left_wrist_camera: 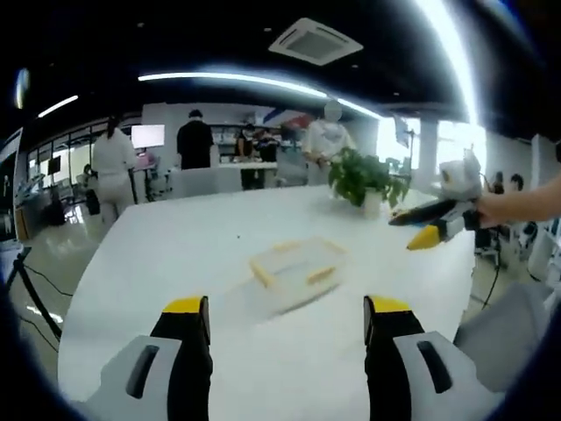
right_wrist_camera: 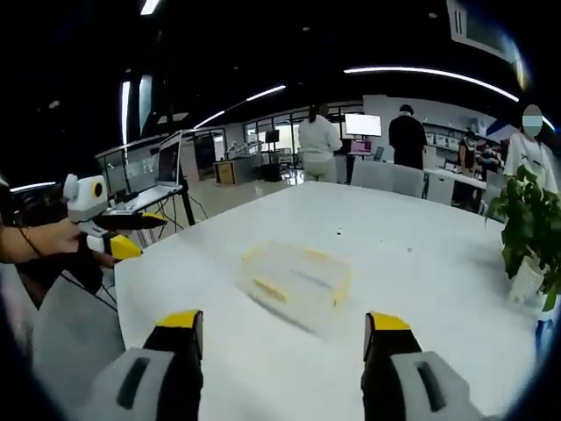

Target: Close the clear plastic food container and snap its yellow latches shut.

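Left gripper view was taken first, reading left to right. The left gripper (left_wrist_camera: pixel 287 329) was found with its yellow-tipped jaws set wide apart and nothing between them. The clear plastic food container (left_wrist_camera: pixel 296 274) was recorded on the white table (left_wrist_camera: pixel 175 254), ahead of the jaws and near the line between them, well apart from both tips. Its long axis was seen to run obliquely across the view. Yellow latches (left_wrist_camera: pixel 321 274) were noted along its sides; whether the lid was seated could not be told through the blur. A potted plant (left_wrist_camera: pixel 366 181) stood beyond it. At the right, the right gripper (left_wrist_camera: pixel 431 230) was seen held above the table edge by a hand (left_wrist_camera: pixel 493 210).

Right gripper view showed the left gripper (right_wrist_camera: pixel 118 239) at far left, the container (right_wrist_camera: pixel 296 279) ahead, and the right gripper (right_wrist_camera: pixel 282 329) likewise with jaws apart and empty. Neither gripper was judged clearly nearer; both were judged to require an advance toward the container.
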